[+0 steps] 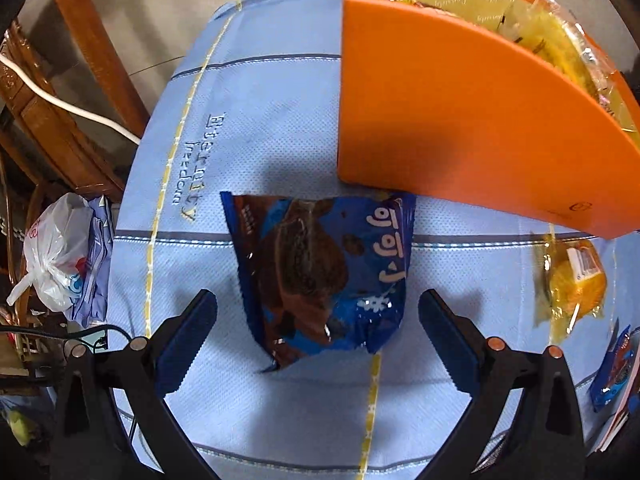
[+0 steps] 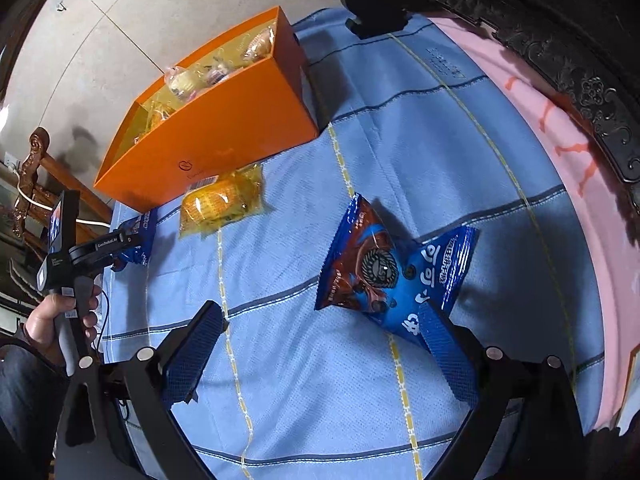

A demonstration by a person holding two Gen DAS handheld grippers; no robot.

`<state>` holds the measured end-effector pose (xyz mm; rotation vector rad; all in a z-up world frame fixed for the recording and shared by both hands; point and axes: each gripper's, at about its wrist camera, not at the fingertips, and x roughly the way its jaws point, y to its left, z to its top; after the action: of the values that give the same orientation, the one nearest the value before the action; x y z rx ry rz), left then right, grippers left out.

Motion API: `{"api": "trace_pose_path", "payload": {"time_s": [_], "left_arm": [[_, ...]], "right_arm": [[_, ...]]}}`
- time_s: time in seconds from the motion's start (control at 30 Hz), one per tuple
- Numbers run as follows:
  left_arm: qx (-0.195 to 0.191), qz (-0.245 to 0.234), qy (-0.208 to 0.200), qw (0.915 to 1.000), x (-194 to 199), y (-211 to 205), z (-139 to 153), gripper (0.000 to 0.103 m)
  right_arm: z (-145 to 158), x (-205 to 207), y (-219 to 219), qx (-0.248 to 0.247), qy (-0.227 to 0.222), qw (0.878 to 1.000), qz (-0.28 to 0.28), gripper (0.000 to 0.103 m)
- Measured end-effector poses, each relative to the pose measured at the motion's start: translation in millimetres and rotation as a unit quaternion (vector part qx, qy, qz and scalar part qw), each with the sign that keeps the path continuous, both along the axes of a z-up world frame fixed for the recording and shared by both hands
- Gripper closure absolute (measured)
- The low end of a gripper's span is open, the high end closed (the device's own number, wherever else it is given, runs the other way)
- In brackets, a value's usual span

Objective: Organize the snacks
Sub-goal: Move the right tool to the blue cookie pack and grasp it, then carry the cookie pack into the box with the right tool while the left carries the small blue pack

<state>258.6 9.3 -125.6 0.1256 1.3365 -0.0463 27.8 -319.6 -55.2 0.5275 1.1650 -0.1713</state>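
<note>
**Both grippers spread over blue snack packs on the cloth**

The left gripper (image 1: pixel 318 340) stood spread wide, its black arms ending in flat blue pads (image 1: pixel 188 344) with a saw-toothed edge. Between the fingers, touching neither, lay a cookie pack (image 1: pixel 320 276): glossy, crinkled blue foil printed with a dark chocolate sandwich cookie, white script and snowflakes, its crimped end toward the gripper. Just beyond the pack rose the smooth matte wall of the orange box (image 1: pixel 440 120), a rectangular open-topped carton lined in gold paper with clear-wrapped snacks inside. To the gripper's right, near the box's lower edge, sat a yellow cake (image 1: pixel 576 280) in a wrinkled clear wrapper, round and ridged. Farther right, at the frame's edge, part of another blue packet (image 1: pixel 614 372) showed.

The right gripper (image 2: pixel 324 354) was spread too, holding nothing. Its right pad lay over the corner of a second blue pack (image 2: pixel 384 272), puffed and pillow-shaped with serrated ends; whether they touched could not be told. Ahead and to the left, the yellow cake (image 2: pixel 222 204) lay just beside the orange box (image 2: pixel 224 140). Farther left, a hand (image 2: pixel 52 320) gripped the left tool's handle, its fingers over the first cookie pack (image 2: pixel 138 236).

Everything rested on a woven light-blue cloth (image 2: pixel 400 128) crossed by dark and yellow stripes. Pink fabric (image 2: pixel 560 128) edged it on the right, under dark carved wood (image 2: pixel 560 32).
</note>
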Motion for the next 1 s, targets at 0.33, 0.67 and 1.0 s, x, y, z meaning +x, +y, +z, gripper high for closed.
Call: {"api": "trace_pose_path", "payload": {"time_s": [0.33, 0.67, 1.0], "left_arm": [[-0.023, 0.003, -0.002, 0.9997, -2, 6, -5, 0.035], [-0.082, 0.017, 0.001, 0.9965, -59, 33, 17, 0.035], [-0.099, 0.002, -0.007, 0.9951, -113, 30, 46, 0.035]], "right_arm": [[-18, -1, -7, -0.024, 0.031, 0.999, -0.01, 0.004], [-42, 26, -3, -0.117, 0.072, 0.987, 0.082, 0.004], [-60, 43, -2, -0.14, 0.1, 0.966, 0.193, 0.003]]}}
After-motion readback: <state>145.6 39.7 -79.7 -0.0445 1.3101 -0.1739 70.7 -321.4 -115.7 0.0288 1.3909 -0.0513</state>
